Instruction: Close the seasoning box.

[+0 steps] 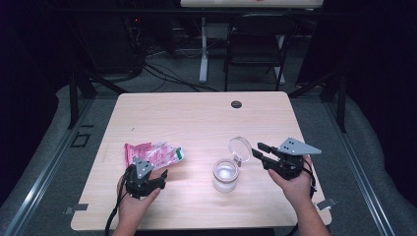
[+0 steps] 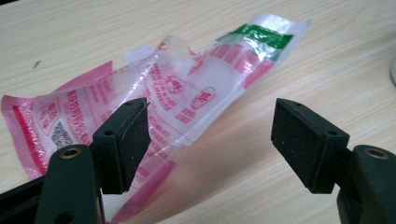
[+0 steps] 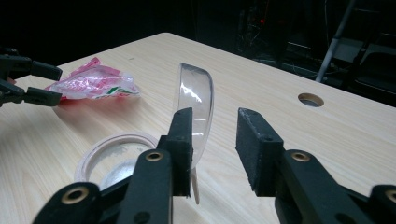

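At centre of the high view, a jar [image 1: 225,175] with its lid [image 1: 240,148] flipped up stands on the counter [image 1: 196,118]. Left gripper view: gripper [image 2: 212,140] wide apart before the packet [image 2: 187,93]. Right gripper view: gripper [image 3: 214,149] apart beside the lid. Likely next: gripping the packet.

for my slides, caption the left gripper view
Open left gripper hovers over a crumpled pink plastic bag on the wooden table.

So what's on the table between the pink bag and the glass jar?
Nothing: the high view shows bare wooden table between the pink bag and the glass jar.
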A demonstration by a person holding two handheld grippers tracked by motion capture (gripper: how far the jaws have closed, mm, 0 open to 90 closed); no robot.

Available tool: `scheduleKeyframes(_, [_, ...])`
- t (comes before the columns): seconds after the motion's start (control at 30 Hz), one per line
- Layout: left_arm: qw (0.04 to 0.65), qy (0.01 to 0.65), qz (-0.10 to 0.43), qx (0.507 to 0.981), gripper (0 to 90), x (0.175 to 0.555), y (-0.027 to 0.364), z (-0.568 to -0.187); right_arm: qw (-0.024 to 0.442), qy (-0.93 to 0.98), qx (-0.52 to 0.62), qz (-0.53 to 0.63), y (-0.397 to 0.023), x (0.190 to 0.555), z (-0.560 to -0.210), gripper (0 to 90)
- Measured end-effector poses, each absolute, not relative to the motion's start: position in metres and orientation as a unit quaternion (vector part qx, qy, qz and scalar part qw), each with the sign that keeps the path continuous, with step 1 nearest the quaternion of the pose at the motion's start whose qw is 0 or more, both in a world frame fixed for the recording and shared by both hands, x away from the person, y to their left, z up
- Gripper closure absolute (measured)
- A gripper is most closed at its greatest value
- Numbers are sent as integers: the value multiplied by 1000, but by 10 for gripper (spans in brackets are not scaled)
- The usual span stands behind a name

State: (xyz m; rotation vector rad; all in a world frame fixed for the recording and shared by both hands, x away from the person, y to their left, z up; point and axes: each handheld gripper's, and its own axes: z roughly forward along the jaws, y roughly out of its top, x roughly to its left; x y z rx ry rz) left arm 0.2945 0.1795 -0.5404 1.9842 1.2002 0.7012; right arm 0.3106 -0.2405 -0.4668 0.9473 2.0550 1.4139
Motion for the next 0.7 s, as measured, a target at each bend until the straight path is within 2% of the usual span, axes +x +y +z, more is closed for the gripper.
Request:
scheduleKeyframes(0.27, [350, 456, 269, 773, 292, 291, 174, -542, 233, 745, 348, 520, -242, 314, -466, 761])
scheduleKeyframes(0.47, [357, 456, 269, 770, 301, 290, 173, -540, 256, 736, 370, 506, -247, 321, -474, 900])
scheduleKeyframes(0.7, [361, 461, 274, 763, 307, 288, 178, -537, 232, 739, 406, 485, -246, 343, -497, 900])
